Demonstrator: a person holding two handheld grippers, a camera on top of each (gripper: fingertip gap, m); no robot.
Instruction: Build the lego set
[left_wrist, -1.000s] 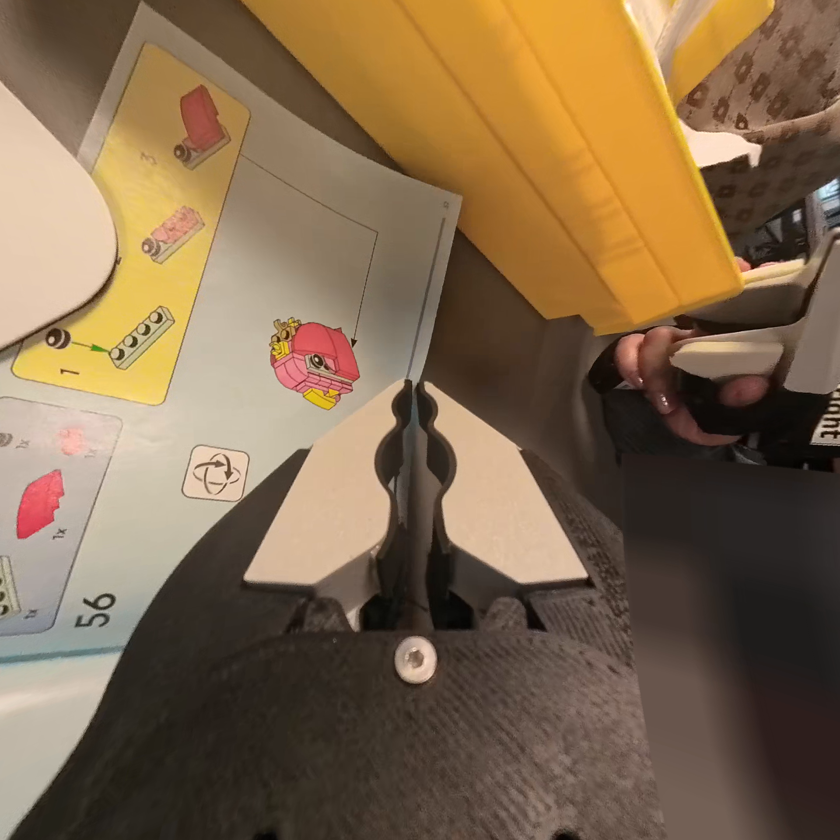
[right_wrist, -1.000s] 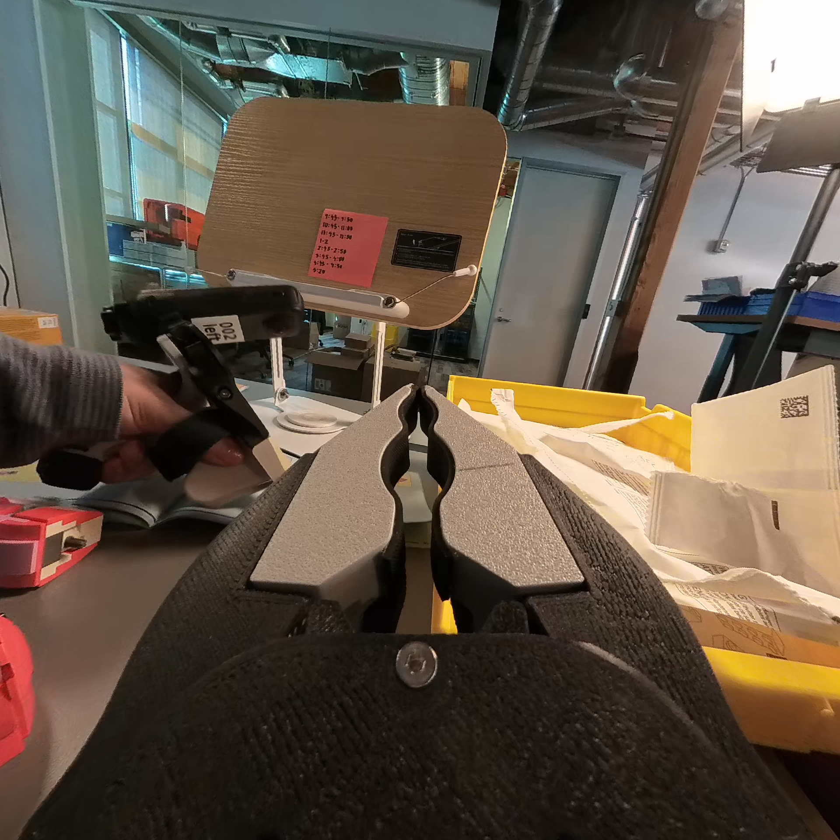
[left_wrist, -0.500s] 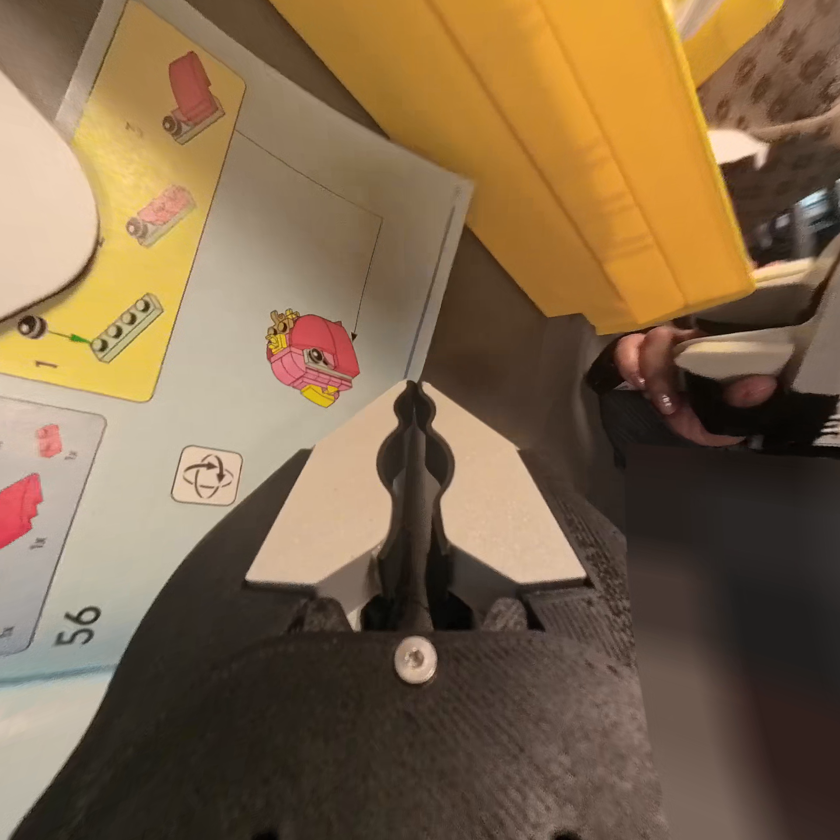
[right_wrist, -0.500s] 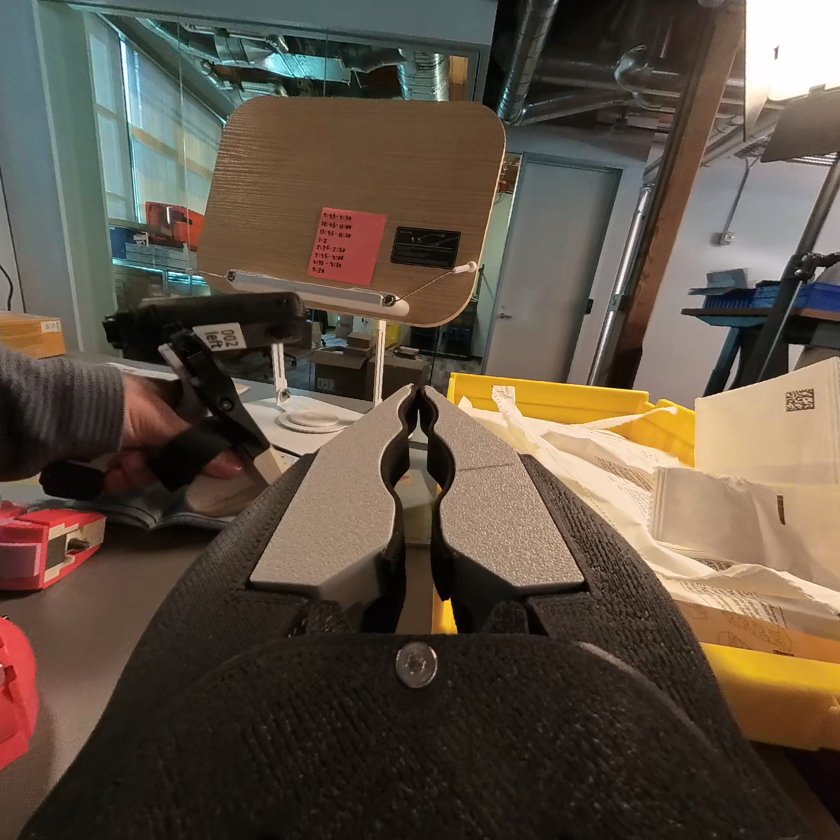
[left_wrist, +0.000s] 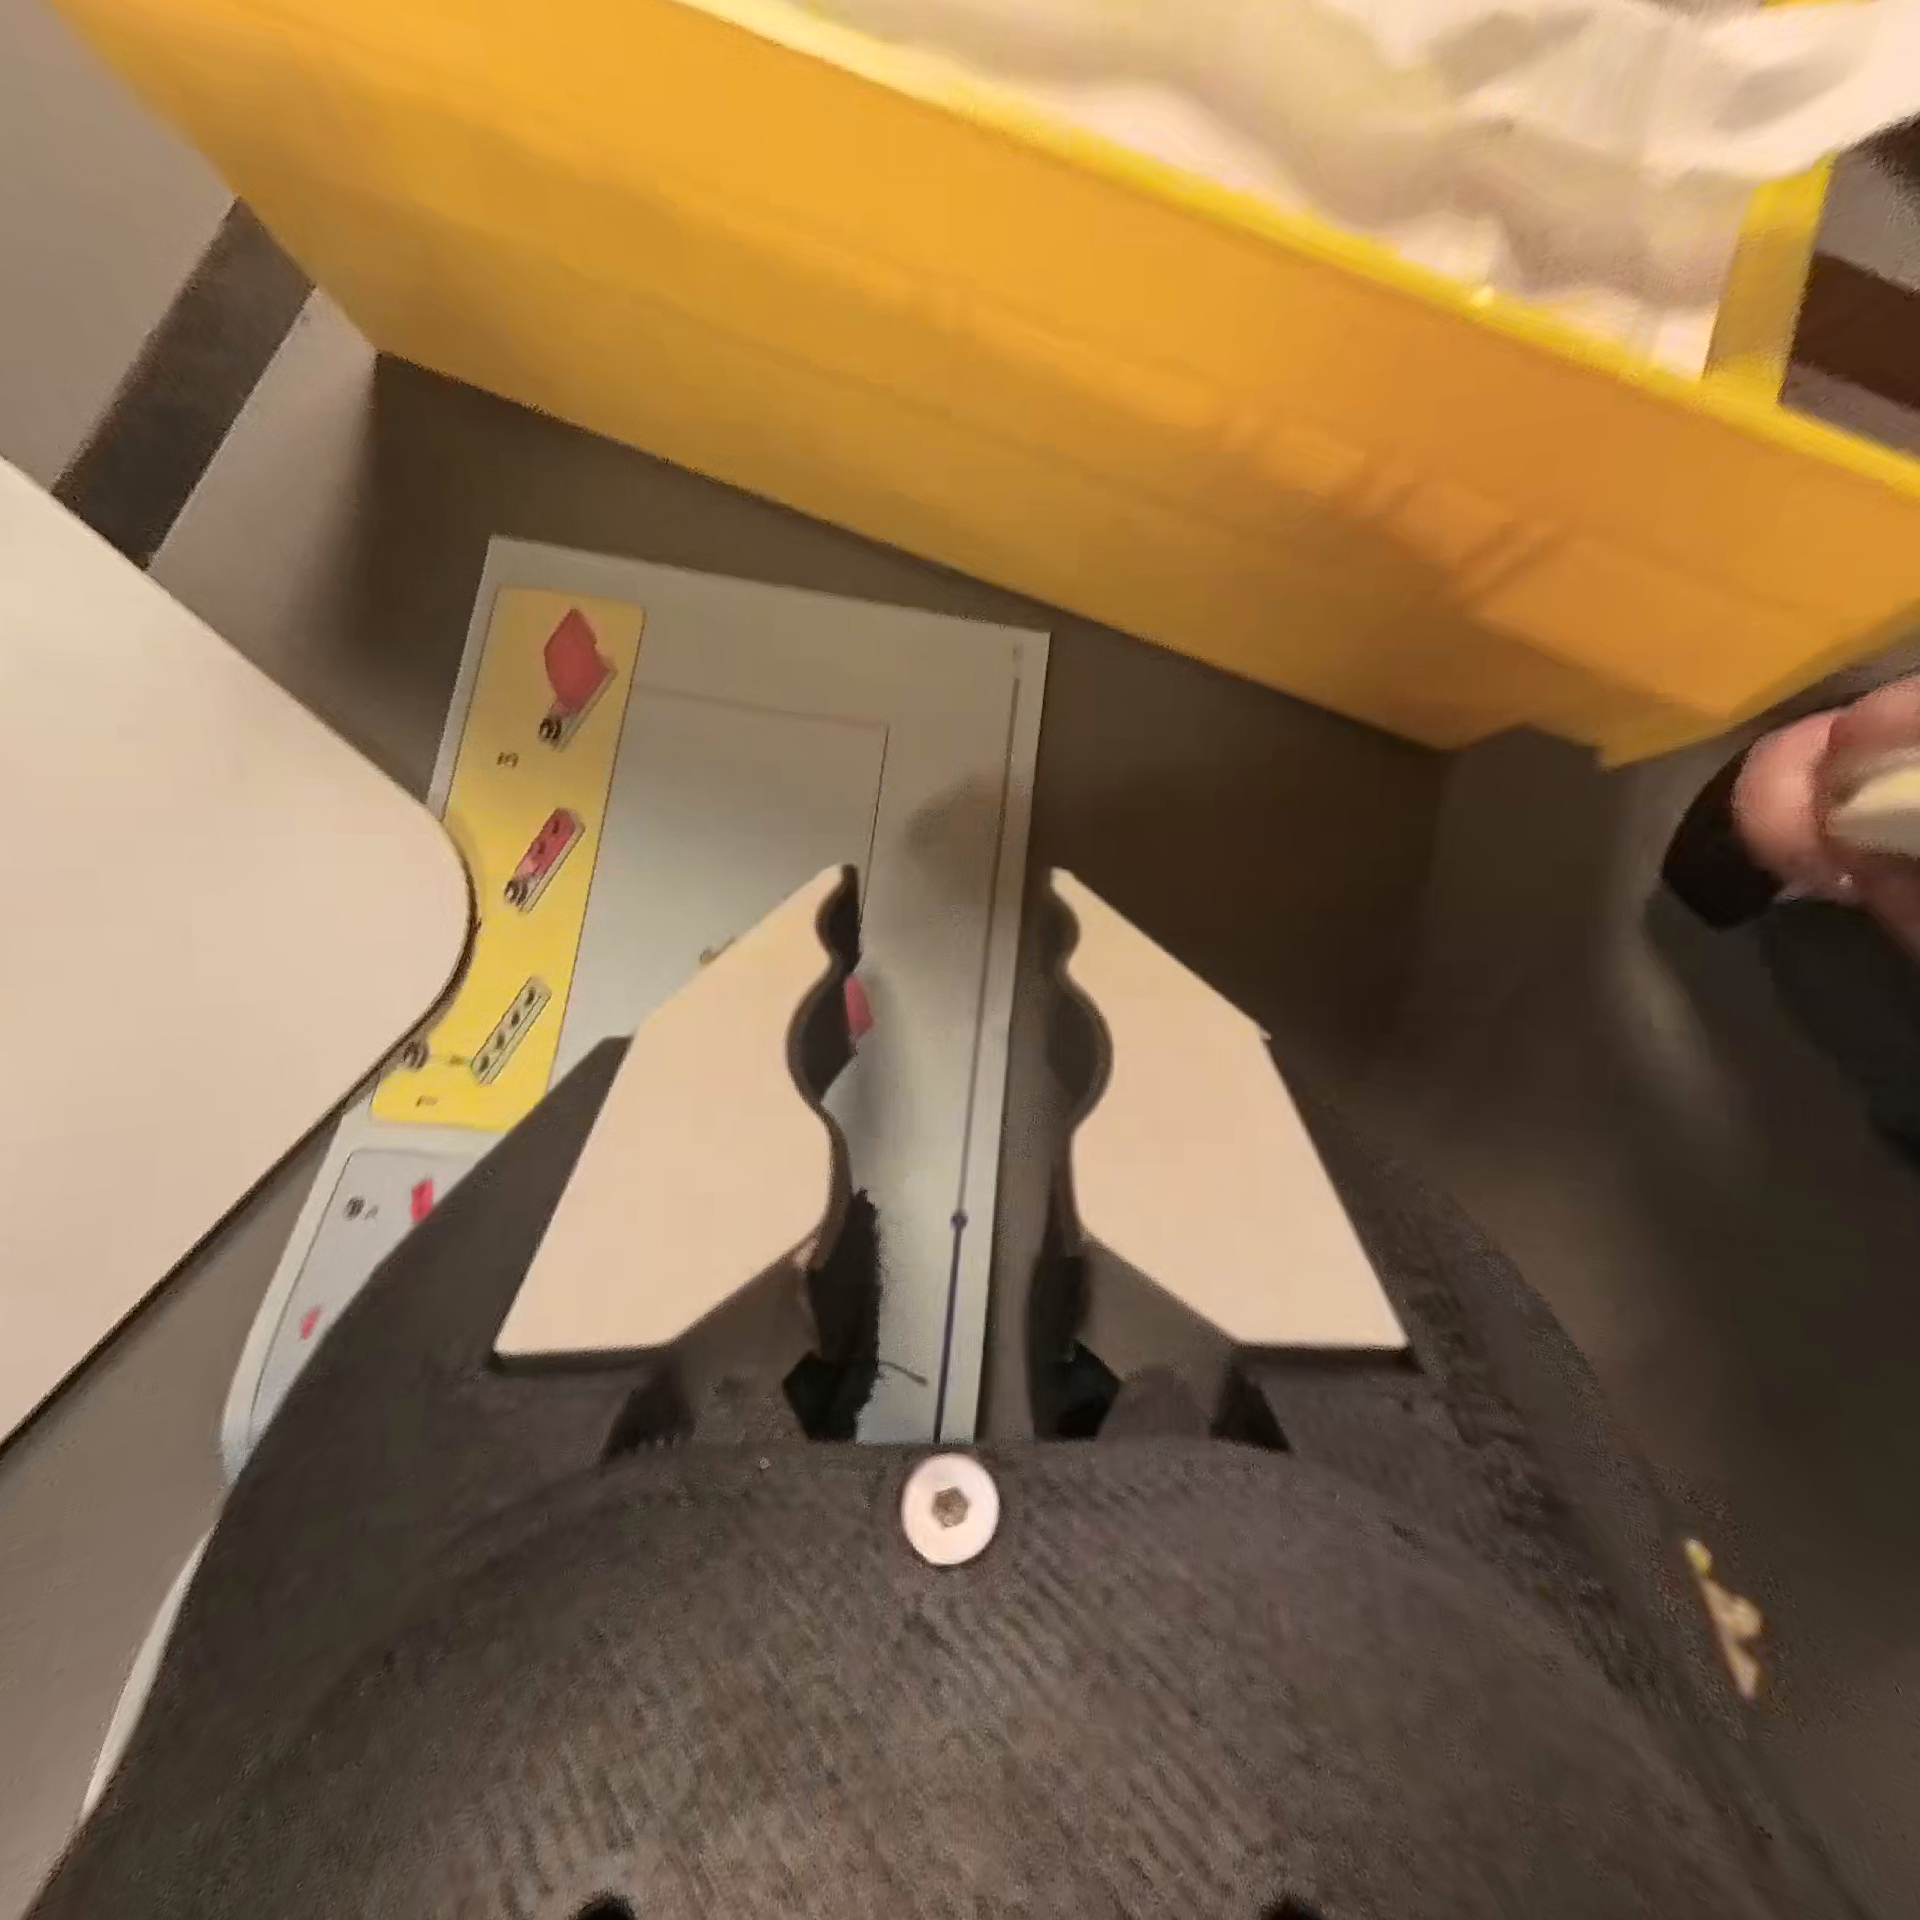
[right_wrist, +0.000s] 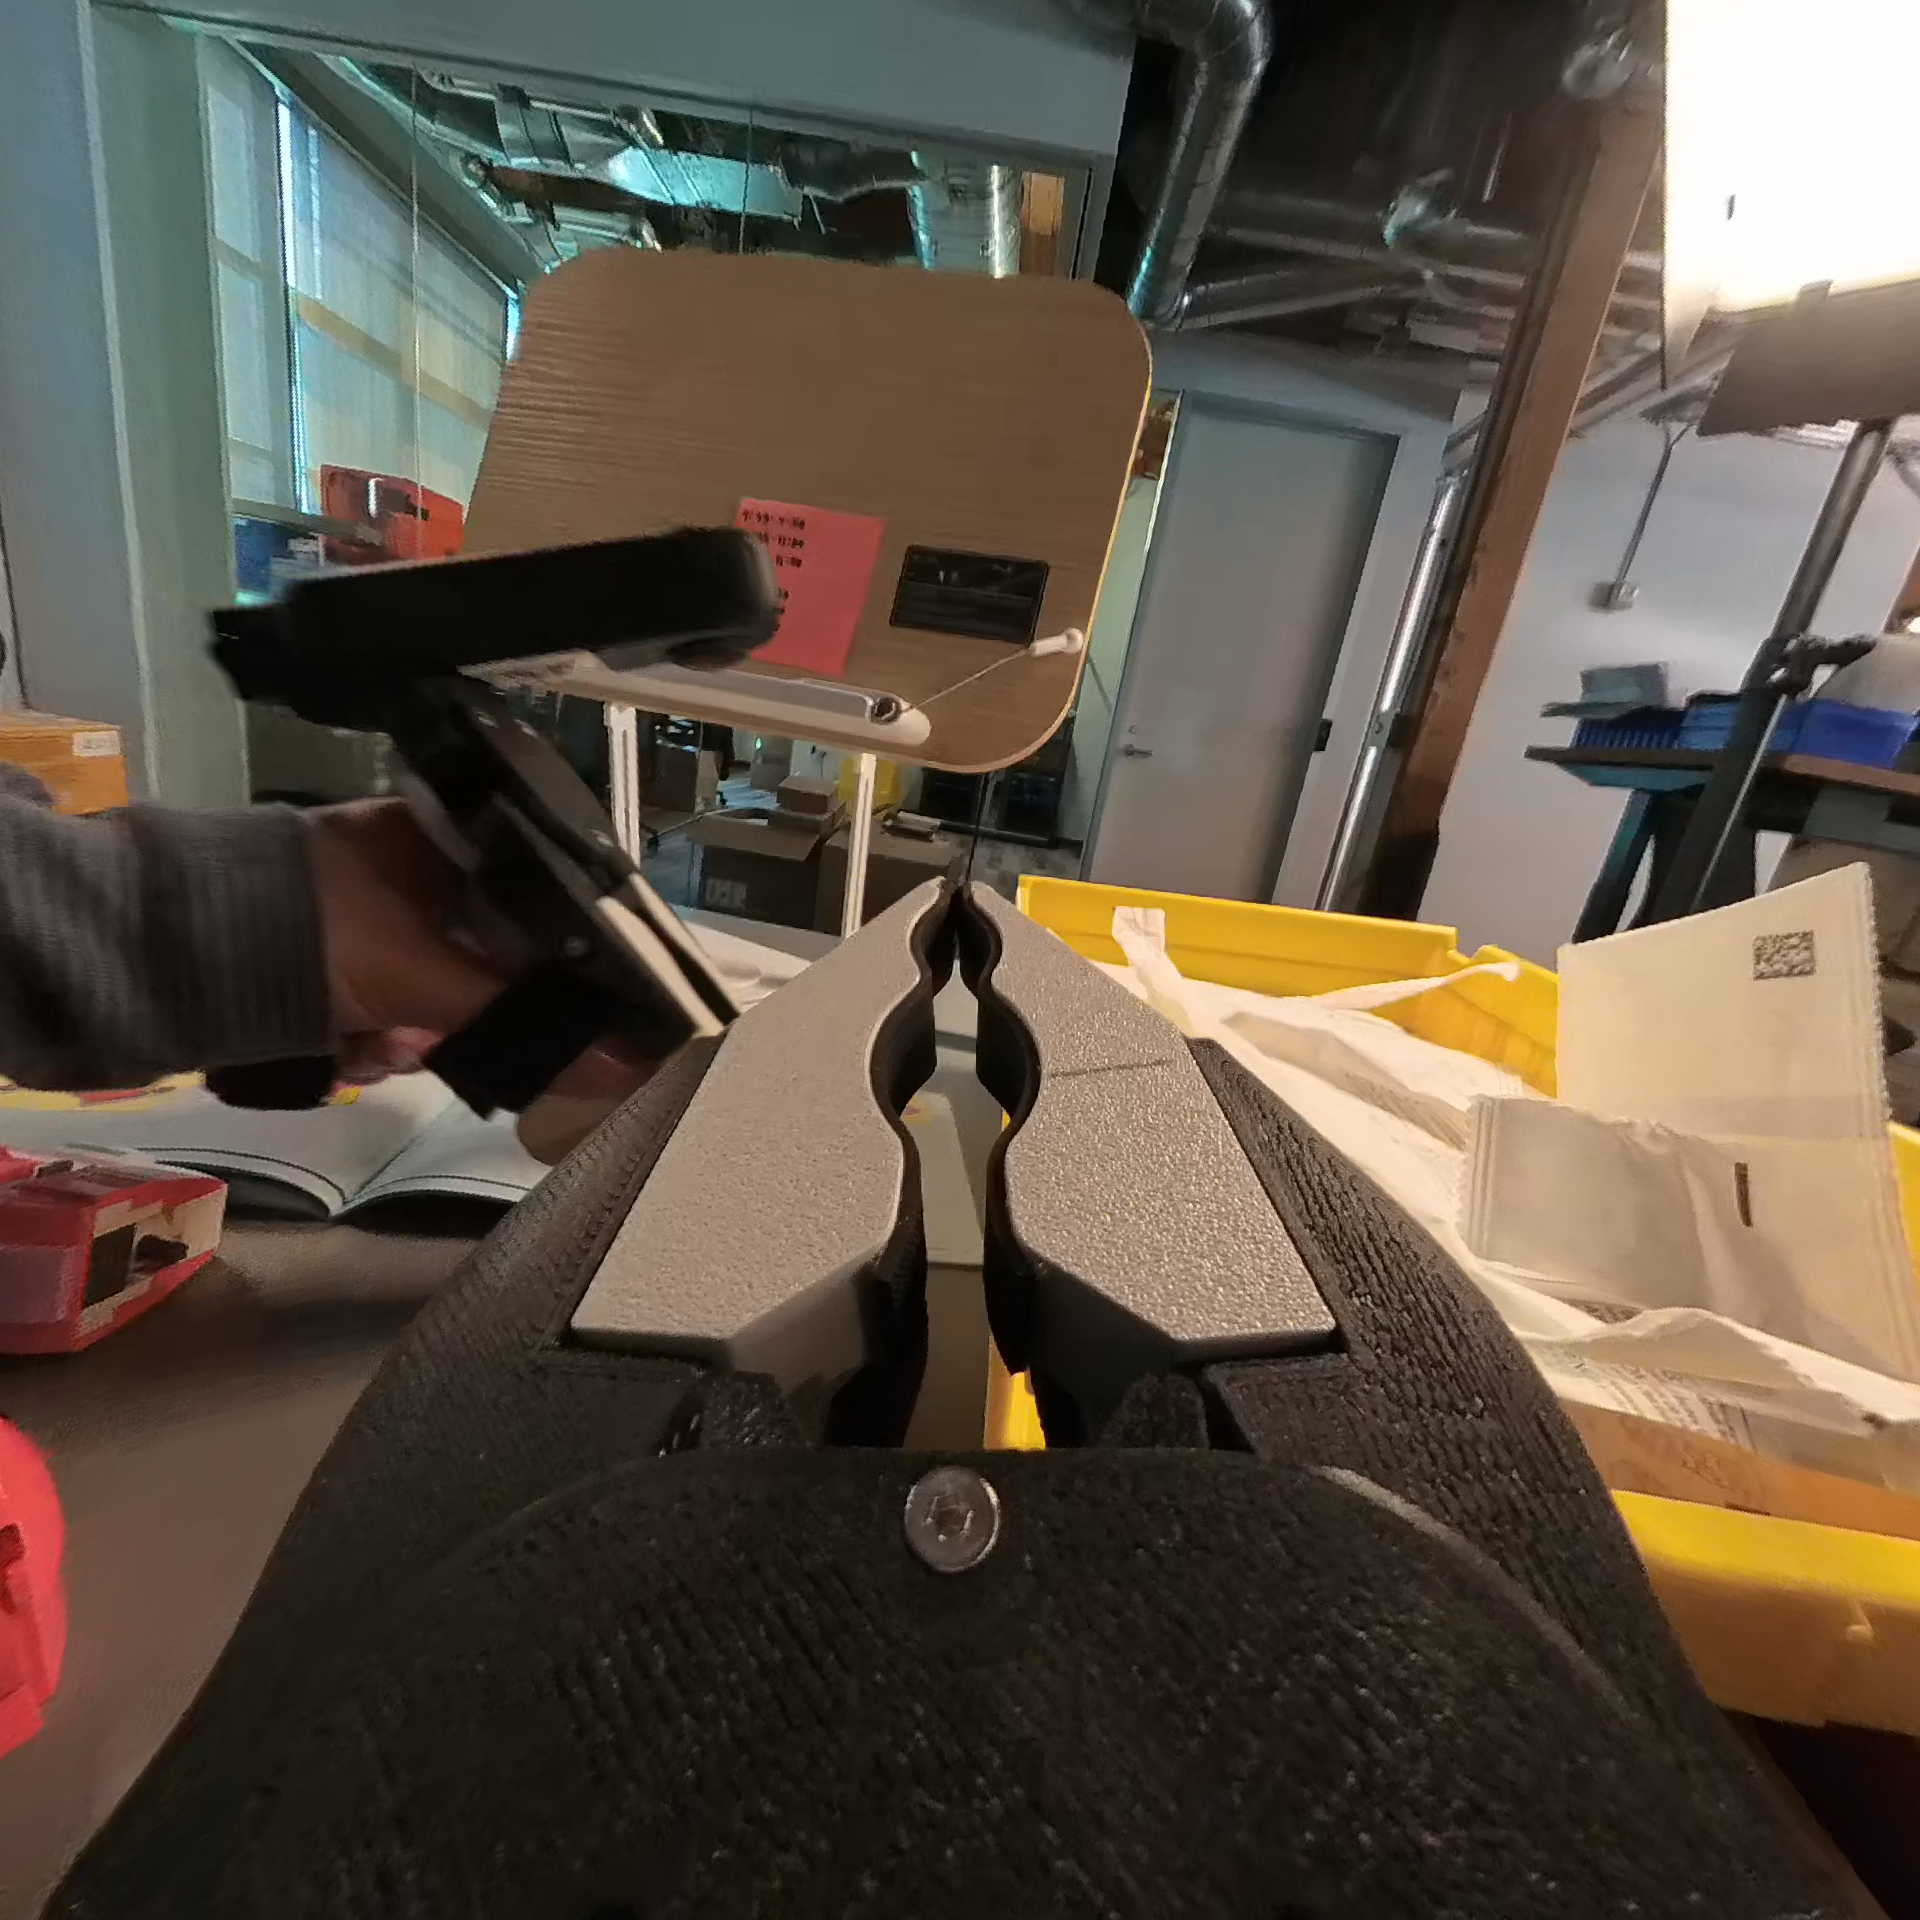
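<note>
Over the grey worktop (left_wrist: 1558, 1039), the left gripper (left_wrist: 951, 883) points down at an open instruction booklet (left_wrist: 748, 790) with its fingers apart and nothing between them; the page's right edge runs through the gap, and neither pad presses on it; the page carries a yellow panel of drawn building-brick steps with small step numbers too blurred to read. Just beyond the booklet's far edge stands a yellow bin (left_wrist: 935, 343) holding crumpled white paper bags (left_wrist: 1455, 135); a pale rounded board (left_wrist: 156, 883) overlaps the page's left side. Toward the worktop's right edge a hand (left_wrist: 1808, 831) grips the other tool.

Beside the bin's near corner, the right gripper (right_wrist: 957, 900) has its fingers together on nothing. Behind it a wooden book stand (right_wrist: 810, 416) bears a pink handwritten note (right_wrist: 821, 582) and a black plate (right_wrist: 971, 592); a white packet (right_wrist: 1714, 1018) in the bin shows a square code; a red box (right_wrist: 94, 1257) lies near the worktop's left edge.
</note>
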